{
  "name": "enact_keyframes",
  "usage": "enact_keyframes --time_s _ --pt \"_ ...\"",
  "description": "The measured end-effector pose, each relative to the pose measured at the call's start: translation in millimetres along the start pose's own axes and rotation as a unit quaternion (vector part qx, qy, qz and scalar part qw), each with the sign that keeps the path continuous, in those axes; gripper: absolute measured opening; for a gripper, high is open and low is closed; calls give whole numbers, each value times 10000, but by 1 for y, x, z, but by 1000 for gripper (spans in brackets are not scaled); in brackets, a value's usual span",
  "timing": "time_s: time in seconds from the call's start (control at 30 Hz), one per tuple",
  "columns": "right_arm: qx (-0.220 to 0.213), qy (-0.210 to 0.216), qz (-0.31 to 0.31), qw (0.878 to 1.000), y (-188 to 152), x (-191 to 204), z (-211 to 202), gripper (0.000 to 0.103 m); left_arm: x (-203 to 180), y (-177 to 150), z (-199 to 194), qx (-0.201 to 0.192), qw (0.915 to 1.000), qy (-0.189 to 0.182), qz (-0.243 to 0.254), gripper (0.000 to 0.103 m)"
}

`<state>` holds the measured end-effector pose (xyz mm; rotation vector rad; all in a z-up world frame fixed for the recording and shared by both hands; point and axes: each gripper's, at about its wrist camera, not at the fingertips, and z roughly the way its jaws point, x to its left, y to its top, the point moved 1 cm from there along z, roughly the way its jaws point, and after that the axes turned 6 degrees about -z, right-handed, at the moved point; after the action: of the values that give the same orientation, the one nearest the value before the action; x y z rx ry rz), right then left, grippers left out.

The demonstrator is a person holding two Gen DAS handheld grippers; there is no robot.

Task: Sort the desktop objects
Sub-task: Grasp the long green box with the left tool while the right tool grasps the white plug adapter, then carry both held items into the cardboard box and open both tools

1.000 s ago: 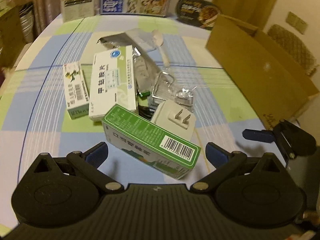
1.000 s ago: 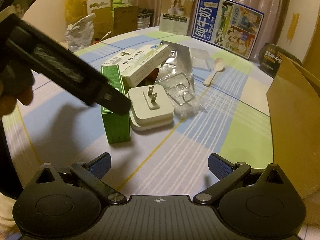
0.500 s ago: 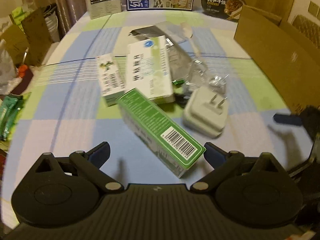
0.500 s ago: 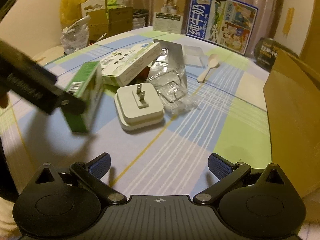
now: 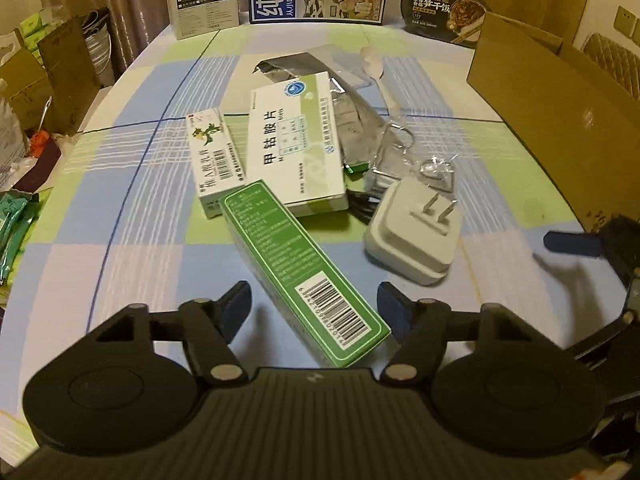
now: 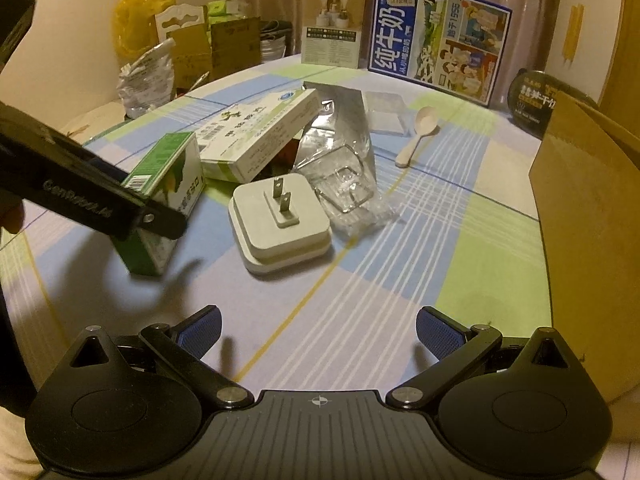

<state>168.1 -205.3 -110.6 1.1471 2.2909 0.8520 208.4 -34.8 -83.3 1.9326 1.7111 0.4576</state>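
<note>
Two grippers, jaws wide. Left gripper [image 5: 314, 300] straddles green box [image 5: 296, 264], not yet clamped. Right gripper [image 6: 318, 330] over bare worktop [image 6: 400, 272], holding nothing. Charger [image 6: 280, 222] at 11 o'clock. Right view alone shows green box's front; left view alone its barcode.

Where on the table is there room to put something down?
Bare cloth lies between the white plug, the right gripper and the cardboard box. More lies left of the green box, toward the table edge. It is crowded mid-table: medicine boxes, foil bag, clear wrapper.
</note>
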Motion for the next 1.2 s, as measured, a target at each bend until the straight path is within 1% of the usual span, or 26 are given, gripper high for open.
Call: enact_keyframes --time_s 0.03,0.1,0.17,0.33,0.37,0.4,0.43,0.57,0.63,0.67,0.73,0.83,0.97,1.03,1.1,1.17,1.2 --pt "-4 8 2 10000 0 -1 1 101 3 -1 -1 18 10000 -7 16 55" --pt "-8 33 -6 10000 2 -2 3 101 9 -4 -4 62 9999 95 122 37" --pt "-44 51 -36 10000 5 -1 4 101 15 -7 -7 70 9994 246 241 34" --pt "-167 206 -225 9994 14 5 11 101 27 -11 -9 128 9991 311 247 34" --pt "-204 247 -306 9990 17 7 12 101 27 -11 -9 110 9992 306 238 37" --pt "-240 286 -389 9985 21 9 14 101 27 -11 -8 98 9992 315 222 42" --pt "-271 319 -447 9981 24 11 16 101 28 -11 -7 81 9992 315 212 43" --pt "-418 422 -711 9957 38 16 25 100 29 -8 -3 27 9993 308 202 44" --pt "-420 483 -912 9938 44 18 33 88 30 -6 -1 18 9995 271 172 44" --pt "-390 517 -987 9930 46 18 38 85 30 -5 0 9 9996 250 165 44" --pt "-307 627 -1019 9923 49 16 48 73 32 -3 1 -3 9996 233 146 45" --pt "-215 672 -1004 9924 53 13 58 65 35 -1 3 -10 9998 171 138 47" --pt "-176 716 -805 9940 53 11 58 64 35 0 8 -1 9998 149 136 47" --pt "-103 697 -710 9950 50 12 53 64 33 -1 9 23 9996 187 214 45" --pt "-33 596 -579 9965 43 12 42 64 31 -2 9 42 9994 218 281 33" --pt "104 399 -289 9987 35 9 31 64 27 -5 7 64 9994 187 288 29" --pt "174 312 -117 9993 30 7 25 64 24 -7 5 62 9994 158 316 29"
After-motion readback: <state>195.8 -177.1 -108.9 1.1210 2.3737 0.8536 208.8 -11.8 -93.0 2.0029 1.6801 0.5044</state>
